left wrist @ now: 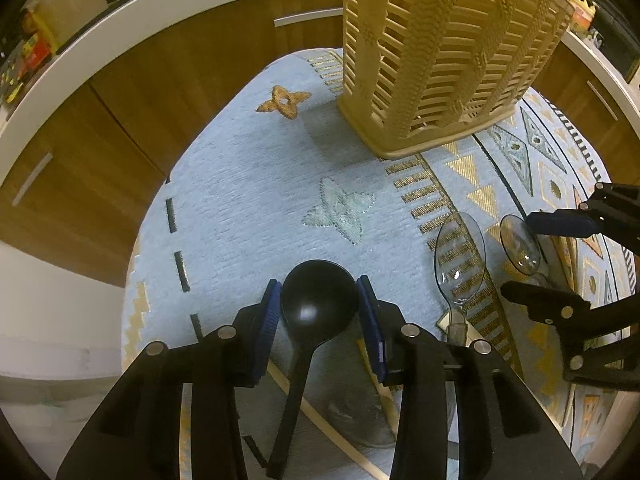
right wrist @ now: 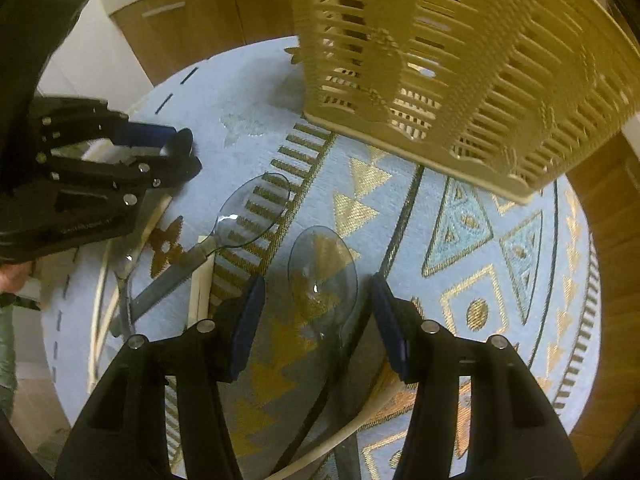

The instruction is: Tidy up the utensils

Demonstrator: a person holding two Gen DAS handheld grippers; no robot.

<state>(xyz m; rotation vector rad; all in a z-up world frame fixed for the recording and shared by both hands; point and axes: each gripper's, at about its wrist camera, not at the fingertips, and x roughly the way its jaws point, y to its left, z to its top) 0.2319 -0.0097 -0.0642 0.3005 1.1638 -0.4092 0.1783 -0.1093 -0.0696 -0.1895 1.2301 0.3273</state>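
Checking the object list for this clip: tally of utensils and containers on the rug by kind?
Black ladle: 1
Clear plastic spoons: 2
Beige slatted basket: 1
Total: 4
Pale sticks and handles lie under the claws; too hidden to count.

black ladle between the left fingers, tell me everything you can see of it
The black ladle looks like matte plastic: a round, deep bowl with a glossy highlight and a long, straight handle running back under the left gripper. It lies over the patterned blue rug, bowl forward, framed closely by the blue-padded fingers; actual contact is unclear.
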